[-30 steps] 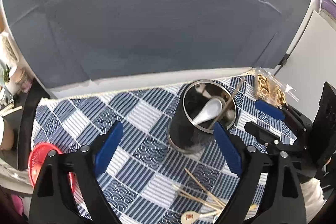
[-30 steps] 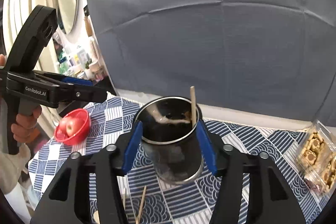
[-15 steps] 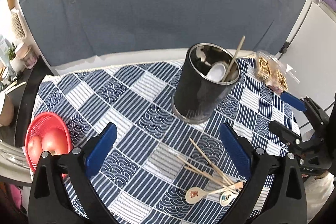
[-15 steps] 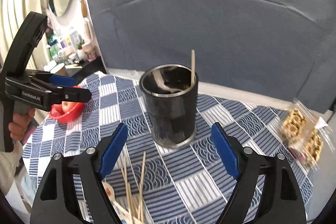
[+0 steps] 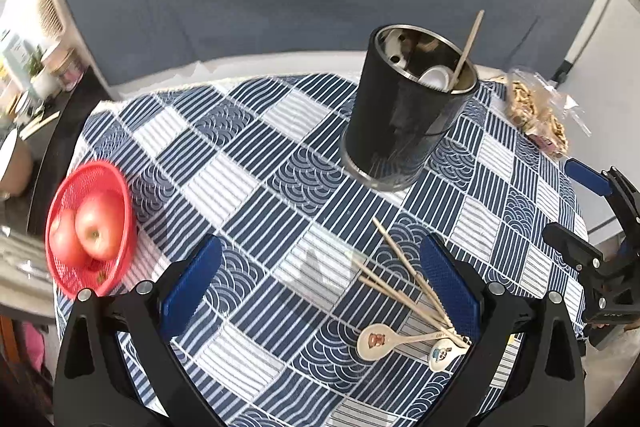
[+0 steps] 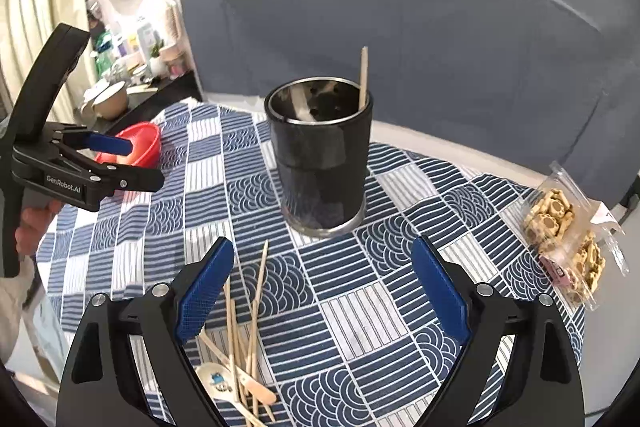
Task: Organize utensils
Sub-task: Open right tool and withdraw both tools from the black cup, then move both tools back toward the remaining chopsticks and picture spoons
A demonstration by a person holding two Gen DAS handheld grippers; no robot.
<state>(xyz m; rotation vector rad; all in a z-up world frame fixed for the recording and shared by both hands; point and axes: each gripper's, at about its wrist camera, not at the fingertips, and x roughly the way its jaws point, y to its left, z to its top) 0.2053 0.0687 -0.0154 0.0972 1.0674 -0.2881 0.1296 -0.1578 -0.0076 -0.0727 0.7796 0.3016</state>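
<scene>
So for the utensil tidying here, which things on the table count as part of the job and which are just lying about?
Part of the job:
- black holder, a chopstick and white spoon inside
- loose chopsticks
- two small spoons

Just lying about:
- red basket of apples
- bag of biscuits

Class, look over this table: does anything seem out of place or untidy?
Yes. Several chopsticks lie scattered and crossed on the tablecloth with two small spoons beside them, while the black cup meant for utensils stands upright holding only a white spoon and one stick. Nothing looks spilled or broken.
</scene>
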